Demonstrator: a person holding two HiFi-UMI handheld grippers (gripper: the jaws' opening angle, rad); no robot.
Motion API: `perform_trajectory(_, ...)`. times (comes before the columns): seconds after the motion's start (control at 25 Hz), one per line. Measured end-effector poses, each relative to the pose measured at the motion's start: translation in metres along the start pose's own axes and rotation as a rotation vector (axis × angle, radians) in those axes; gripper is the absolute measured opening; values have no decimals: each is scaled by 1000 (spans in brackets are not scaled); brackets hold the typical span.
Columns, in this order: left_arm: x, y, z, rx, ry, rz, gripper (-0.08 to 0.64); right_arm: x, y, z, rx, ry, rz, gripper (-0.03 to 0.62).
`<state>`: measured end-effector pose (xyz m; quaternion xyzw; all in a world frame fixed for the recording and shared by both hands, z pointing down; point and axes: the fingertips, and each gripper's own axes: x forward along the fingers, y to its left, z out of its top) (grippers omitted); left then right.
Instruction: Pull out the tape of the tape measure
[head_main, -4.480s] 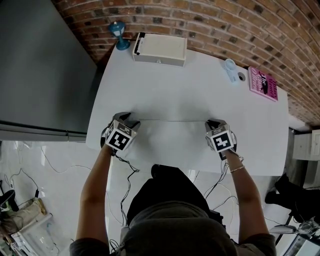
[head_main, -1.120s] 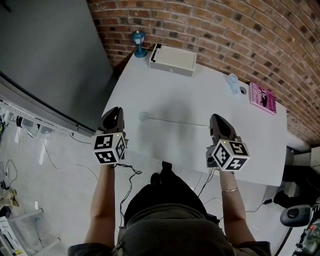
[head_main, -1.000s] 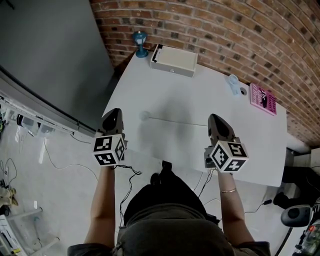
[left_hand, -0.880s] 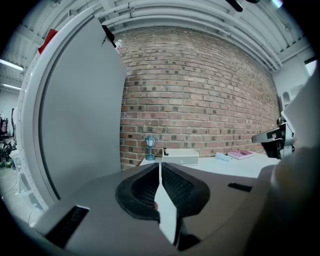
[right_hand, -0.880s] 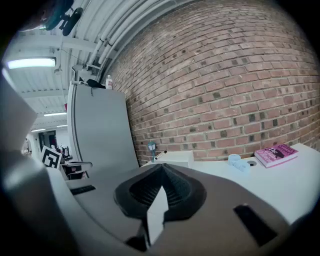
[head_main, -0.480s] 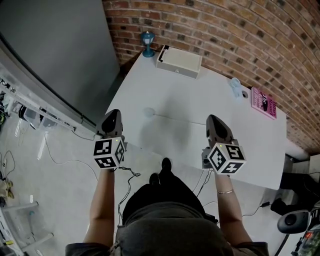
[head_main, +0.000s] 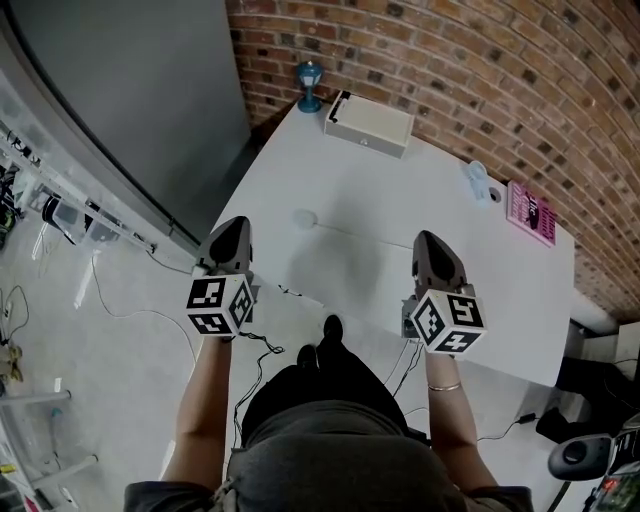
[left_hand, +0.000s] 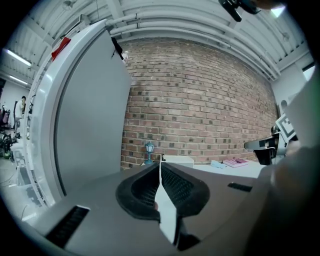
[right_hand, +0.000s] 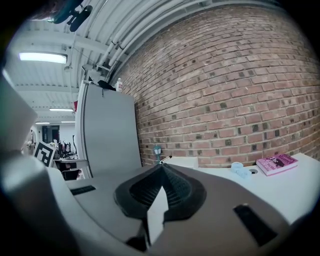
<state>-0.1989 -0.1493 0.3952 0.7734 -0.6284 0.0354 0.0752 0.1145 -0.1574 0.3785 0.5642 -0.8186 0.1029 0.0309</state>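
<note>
The left gripper, jaws together on nothing, is held over the front-left corner of the table. The tape measure lies near the left edge, its tape drawn rightward to just beside the right gripper, likewise closed and empty. Both are probably best kept clear of it.
</note>
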Motion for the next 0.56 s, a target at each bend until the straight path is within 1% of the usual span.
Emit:
perform_trajectory(0.12, -2, 0, 0, -3, -2, 6, 28, 0, 8, 3, -26, -7, 10, 2)
perform_trajectory(0.24, 0, -3, -1, 12, 0, 4, 26, 1, 11, 5, -26, -18, 13, 2)
perform_trajectory(0.56, 10, -8, -2, 21, -5, -35, 23, 6, 16, 6, -21, -29, 9, 2)
